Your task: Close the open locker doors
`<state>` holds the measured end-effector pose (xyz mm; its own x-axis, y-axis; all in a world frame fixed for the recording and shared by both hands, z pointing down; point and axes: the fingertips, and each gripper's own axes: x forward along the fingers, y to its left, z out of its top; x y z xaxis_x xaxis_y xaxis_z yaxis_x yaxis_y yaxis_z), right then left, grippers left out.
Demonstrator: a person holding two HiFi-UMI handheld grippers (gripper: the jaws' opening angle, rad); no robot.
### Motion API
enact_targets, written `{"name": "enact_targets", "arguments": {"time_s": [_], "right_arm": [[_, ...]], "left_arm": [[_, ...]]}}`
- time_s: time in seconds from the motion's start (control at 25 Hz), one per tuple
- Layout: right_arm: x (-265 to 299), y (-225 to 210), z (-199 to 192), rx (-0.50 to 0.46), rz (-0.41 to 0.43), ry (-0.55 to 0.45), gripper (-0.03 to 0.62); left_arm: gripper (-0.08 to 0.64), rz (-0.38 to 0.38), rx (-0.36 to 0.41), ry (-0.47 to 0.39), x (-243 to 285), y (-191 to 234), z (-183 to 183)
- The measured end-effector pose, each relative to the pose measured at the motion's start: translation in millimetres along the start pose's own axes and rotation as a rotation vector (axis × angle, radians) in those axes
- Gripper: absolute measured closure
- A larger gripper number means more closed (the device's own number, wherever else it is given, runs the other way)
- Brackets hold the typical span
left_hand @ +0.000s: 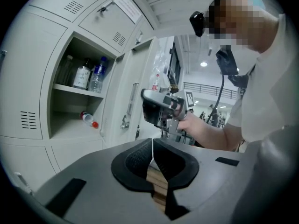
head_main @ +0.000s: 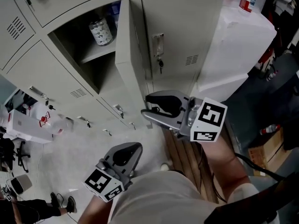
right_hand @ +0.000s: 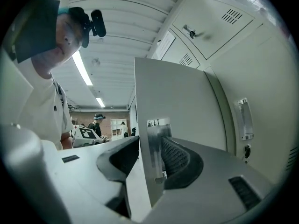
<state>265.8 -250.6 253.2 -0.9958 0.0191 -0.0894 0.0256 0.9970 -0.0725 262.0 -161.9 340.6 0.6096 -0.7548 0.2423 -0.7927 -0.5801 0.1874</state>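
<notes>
- The step in hand, as I judge it, is the closing of the open pale grey sheet-metal locker door (head_main: 126,50). It stands swung out from the locker bank, well away from its frame.
- The right claw (right_hand: 150,149) is clamped on the free edge of this door. One ribbed black pad lies on a small shiny metal latch plate (right_hand: 156,139), the other on the inner face.
- The left claw (left_hand: 153,148) has its jaws together with nothing between them, and it is apart from the lockers.
- The next move calls, I think, for a swing along the hinge arc until the latch meets the frame, with the claw freed before the edge traps it.
- The door is flat, smooth and rigid. The compartment behind it holds clear plastic bottles (left_hand: 91,73) on a shelf.
</notes>
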Motion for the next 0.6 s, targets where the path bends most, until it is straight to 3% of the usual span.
{"name": "enact_targets", "arguments": {"time_s": [0.6], "right_arm": [[41.6,8.4,-3.9,-0.041,-0.01,0.012,0.485]], "left_arm": [[0.548,0.009,0.01,-0.014,-27.0,18.5,-1.9]]}}
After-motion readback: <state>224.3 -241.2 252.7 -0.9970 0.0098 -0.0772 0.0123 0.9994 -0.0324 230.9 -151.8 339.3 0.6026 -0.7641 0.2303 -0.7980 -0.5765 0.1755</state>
